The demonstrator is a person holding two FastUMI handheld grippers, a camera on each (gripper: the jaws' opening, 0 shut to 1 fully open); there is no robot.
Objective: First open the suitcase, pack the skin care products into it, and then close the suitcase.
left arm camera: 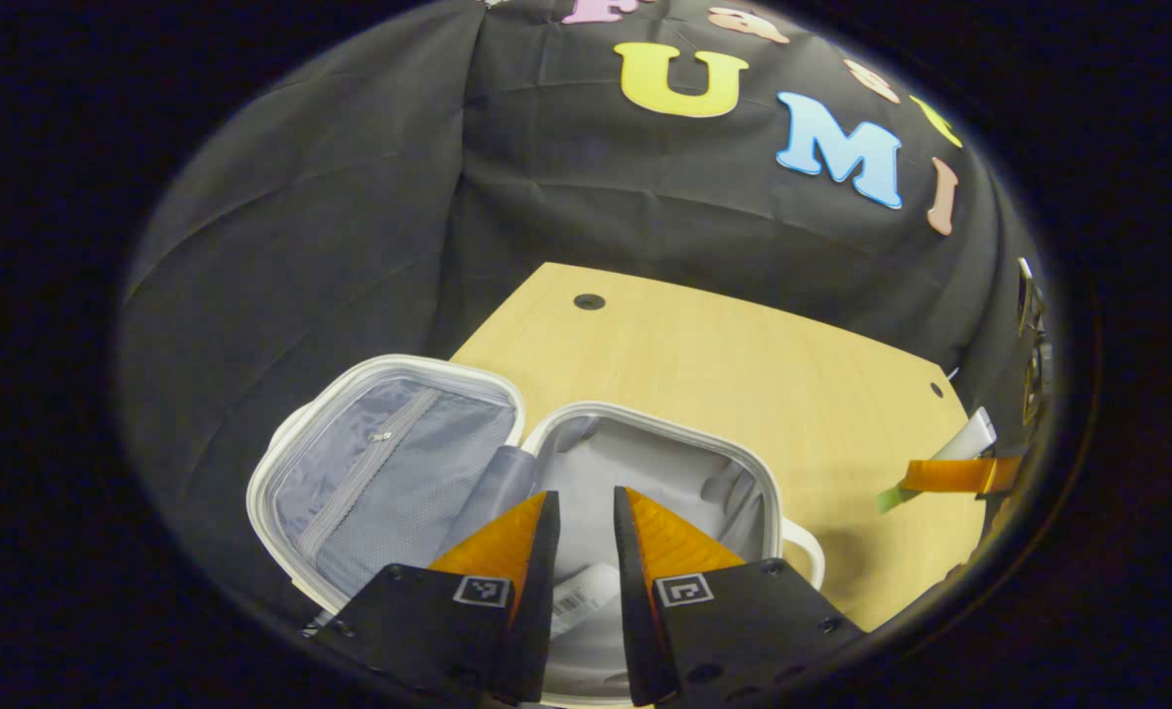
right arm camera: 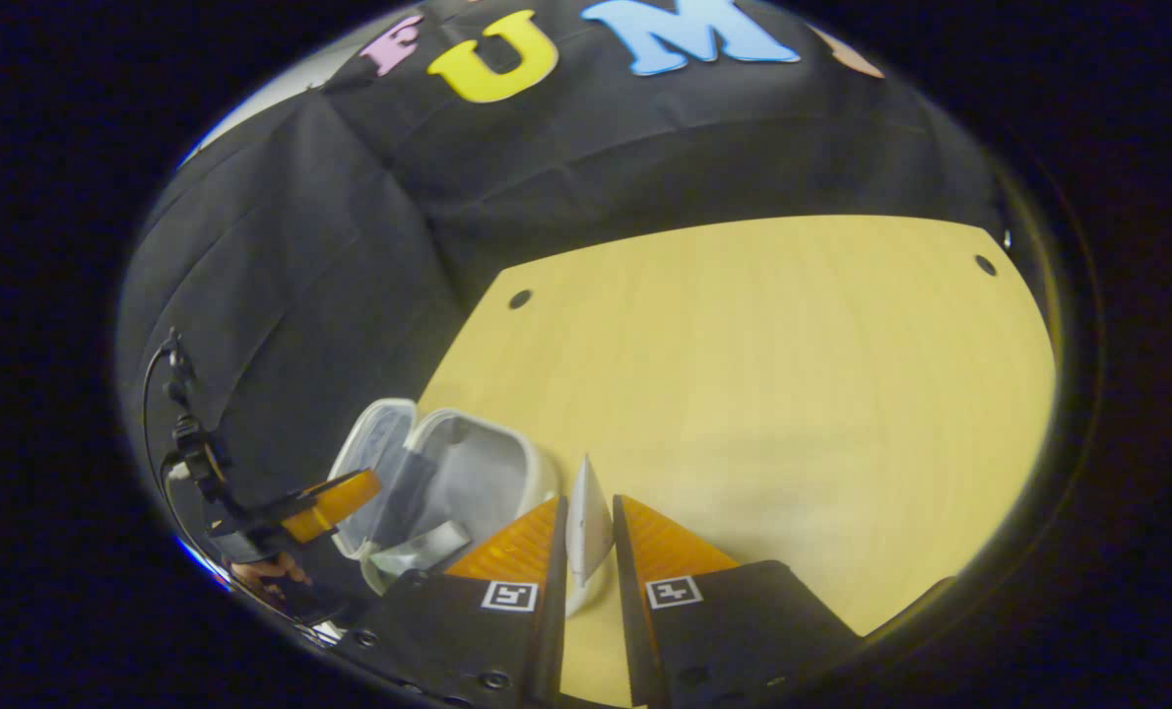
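The light is even and rather dim, coming from above. The counter (right arm camera: 744, 374) is the brightest surface and shows no glare. A soft shadow lies beside the suitcase (left arm camera: 645, 463). Both views bend strongly at the edges and darken there. The middle is sharp.
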